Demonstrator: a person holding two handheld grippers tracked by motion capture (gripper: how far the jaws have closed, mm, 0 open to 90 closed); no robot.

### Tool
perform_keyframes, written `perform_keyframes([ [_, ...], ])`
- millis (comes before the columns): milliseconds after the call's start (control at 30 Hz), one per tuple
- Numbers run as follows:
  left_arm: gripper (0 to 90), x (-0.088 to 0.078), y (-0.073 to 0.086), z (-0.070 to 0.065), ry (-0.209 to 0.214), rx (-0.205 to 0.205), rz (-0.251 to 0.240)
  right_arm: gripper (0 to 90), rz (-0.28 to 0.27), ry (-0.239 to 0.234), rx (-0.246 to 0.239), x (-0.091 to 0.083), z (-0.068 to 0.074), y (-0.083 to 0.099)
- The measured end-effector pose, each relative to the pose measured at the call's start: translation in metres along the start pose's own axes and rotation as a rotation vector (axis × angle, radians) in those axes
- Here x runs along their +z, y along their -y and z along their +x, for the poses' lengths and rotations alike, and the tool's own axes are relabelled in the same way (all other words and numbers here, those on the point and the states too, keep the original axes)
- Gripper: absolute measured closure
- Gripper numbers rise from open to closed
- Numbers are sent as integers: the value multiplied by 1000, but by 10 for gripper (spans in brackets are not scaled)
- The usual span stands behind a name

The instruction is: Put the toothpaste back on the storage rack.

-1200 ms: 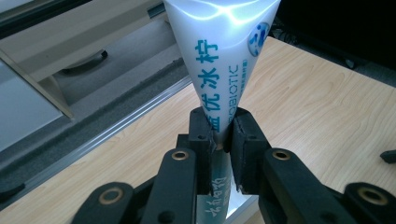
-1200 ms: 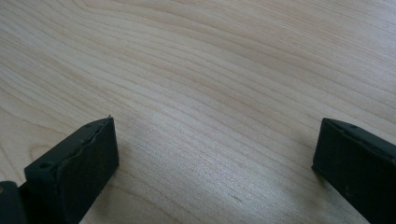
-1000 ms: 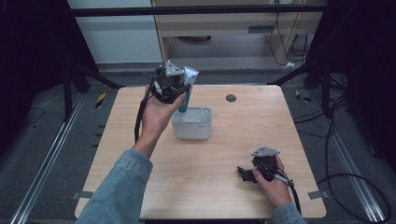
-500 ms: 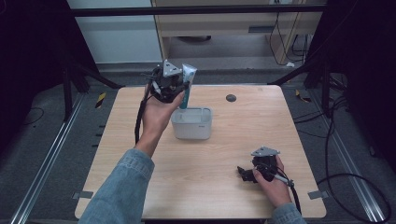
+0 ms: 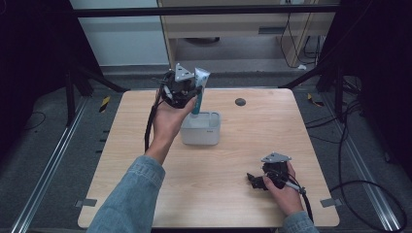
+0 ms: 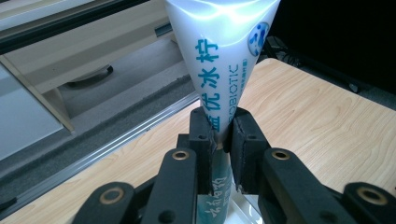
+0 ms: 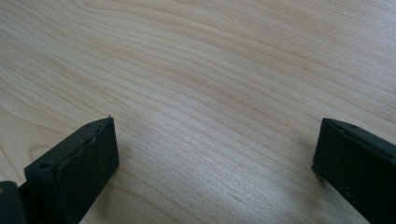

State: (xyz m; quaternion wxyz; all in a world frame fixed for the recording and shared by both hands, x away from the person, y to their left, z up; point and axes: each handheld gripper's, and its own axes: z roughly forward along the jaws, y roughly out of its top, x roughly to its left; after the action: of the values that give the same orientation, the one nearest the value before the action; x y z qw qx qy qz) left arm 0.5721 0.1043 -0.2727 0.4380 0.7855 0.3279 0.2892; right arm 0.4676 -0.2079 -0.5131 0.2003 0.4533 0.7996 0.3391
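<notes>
One thing has shifted since a second ago, and barely: the toothpaste tube [image 5: 198, 92] leaned a touch more in the oldest shot and now stands closer to upright, flat crimped end up, lower end down inside the white cup [image 5: 201, 132]. Both hands look parked where they were. The left gripper [image 5: 187, 92] is clamped on the tube partway up; in the left gripper view the pads [image 6: 201, 140] squeeze it from both sides, with blue lettering running above them. The right gripper [image 5: 252, 178] rests near the table's front right with its jaws spread wide and just bare wood [image 7: 210, 70] between them. Hard to make out: the tube's cap end is down in the cup, so I can't tell if it touches the bottom, and the left gripper view cuts off the top of the tube. The cup sits around the middle of the table [image 5: 252, 204], slightly toward the back, well off every edge. Plenty of open tabletop around it, with a small dark disc [image 5: 240, 102] near the back edge to its right.
</notes>
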Motion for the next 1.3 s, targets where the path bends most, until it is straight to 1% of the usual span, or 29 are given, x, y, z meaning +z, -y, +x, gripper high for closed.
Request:
perform_keyframes([
  [133,799,2,0,-3,5,4,0,3,0,-1,0,0,0,0],
  [167,798,2,1,-4,12,-4,4,4,0,-1,0,0,0,0],
  [200,799,3,1,-4,8,1,-1,4,0,-1,0,0,0,0],
  [267,799,4,2,-5,16,-6,5,4,1,-1,1,0,0,0],
  [500,799,11,8,-9,29,-1,10,4,0,0,0,0,0,0],
  [767,799,17,13,-9,31,-5,24,4,0,-1,0,0,0,0],
  [900,799,20,18,-7,30,-13,20,4,0,0,0,0,0,0],
  [933,799,22,22,-7,32,-23,13,4,0,0,-1,0,0,0],
  [967,799,22,24,-7,31,-25,11,4,0,0,-1,0,0,0],
  [1033,799,23,26,-7,30,-23,13,4,0,0,0,0,0,0],
  [1133,799,26,34,-8,17,-13,19,4,1,0,1,0,0,0],
  [1300,799,30,39,-10,22,-11,23,4,1,0,1,0,0,0],
])
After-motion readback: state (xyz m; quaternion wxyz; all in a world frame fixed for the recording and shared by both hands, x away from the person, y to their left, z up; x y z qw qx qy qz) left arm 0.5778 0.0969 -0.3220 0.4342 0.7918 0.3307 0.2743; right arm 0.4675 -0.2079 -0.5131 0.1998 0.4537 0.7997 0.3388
